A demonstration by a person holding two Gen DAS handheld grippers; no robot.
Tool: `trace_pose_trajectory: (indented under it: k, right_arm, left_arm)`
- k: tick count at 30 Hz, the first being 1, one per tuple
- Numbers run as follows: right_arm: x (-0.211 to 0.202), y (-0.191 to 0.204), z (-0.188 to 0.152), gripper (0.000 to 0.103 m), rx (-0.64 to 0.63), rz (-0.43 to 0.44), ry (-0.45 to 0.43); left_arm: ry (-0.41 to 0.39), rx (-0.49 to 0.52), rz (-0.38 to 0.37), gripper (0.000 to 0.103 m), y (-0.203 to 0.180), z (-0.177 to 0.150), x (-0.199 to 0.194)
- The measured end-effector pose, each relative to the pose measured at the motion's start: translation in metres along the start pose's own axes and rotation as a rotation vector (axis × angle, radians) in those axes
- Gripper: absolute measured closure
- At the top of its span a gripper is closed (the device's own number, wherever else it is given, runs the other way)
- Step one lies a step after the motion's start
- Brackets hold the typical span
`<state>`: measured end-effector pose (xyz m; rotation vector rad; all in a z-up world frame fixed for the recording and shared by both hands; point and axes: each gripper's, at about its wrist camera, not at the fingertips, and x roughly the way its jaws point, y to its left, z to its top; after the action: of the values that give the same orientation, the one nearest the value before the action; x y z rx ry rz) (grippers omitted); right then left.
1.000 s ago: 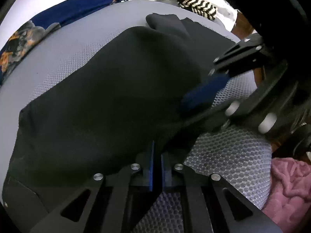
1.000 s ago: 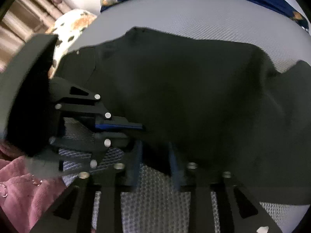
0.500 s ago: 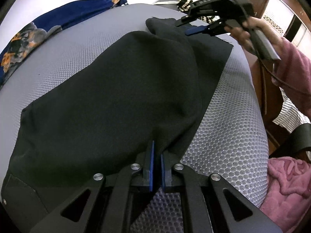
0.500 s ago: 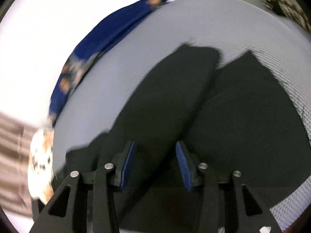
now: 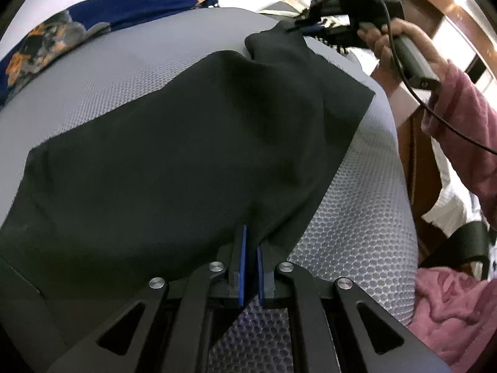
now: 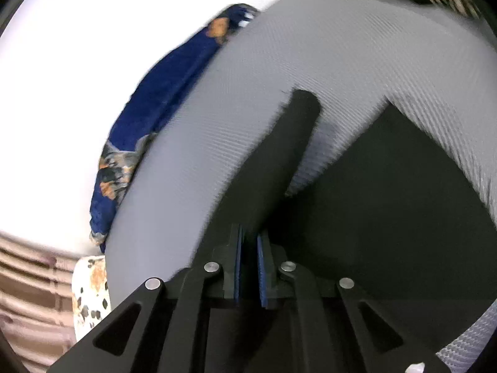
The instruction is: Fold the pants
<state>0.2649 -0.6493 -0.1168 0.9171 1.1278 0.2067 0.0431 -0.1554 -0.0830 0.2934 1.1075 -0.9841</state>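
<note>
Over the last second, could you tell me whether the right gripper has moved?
Yes. In the left wrist view the right gripper has gone from beside the left gripper to the far end of the black pants, near the striped cloth, and has shut on them.

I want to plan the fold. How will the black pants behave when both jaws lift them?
The black pants will probably be floppy: the cloth sags between the left gripper and the right gripper. They seem light, since thin pinches raise an edge. The mesh surface may grip them slightly.
</note>
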Motion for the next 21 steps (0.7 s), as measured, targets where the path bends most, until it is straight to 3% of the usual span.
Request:
trace_pose_trajectory:
  k: [6,9,11,17,21]
  right_arm:
    - [0.038,0.078,0.028,0.093,-0.159,-0.019,0.056]
    - [0.081,0.116,0.035,0.087,-0.220,-0.001,0.125]
    - [0.107,0.137,0.036,0.075,-0.269,0.010,0.172]
    - [0.109,0.141,0.043,0.072,-0.291,0.033,0.152]
    - [0.090,0.110,0.058,0.072,-0.241,-0.012,0.121]
  left_arm:
    - [-0.018,-0.037,-0.020,0.097,0.010,-0.002,-0.001]
    - [-0.022,-0.069,-0.026,0.097,0.013,-0.003,-0.001]
    - [-0.022,-0.095,-0.031,0.097,0.016,-0.006,0.000]
    - [-0.025,-0.126,-0.054,0.097,0.023,-0.008,0.000]
    - [-0.022,-0.150,-0.083,0.097,0.028,-0.009,0.002]
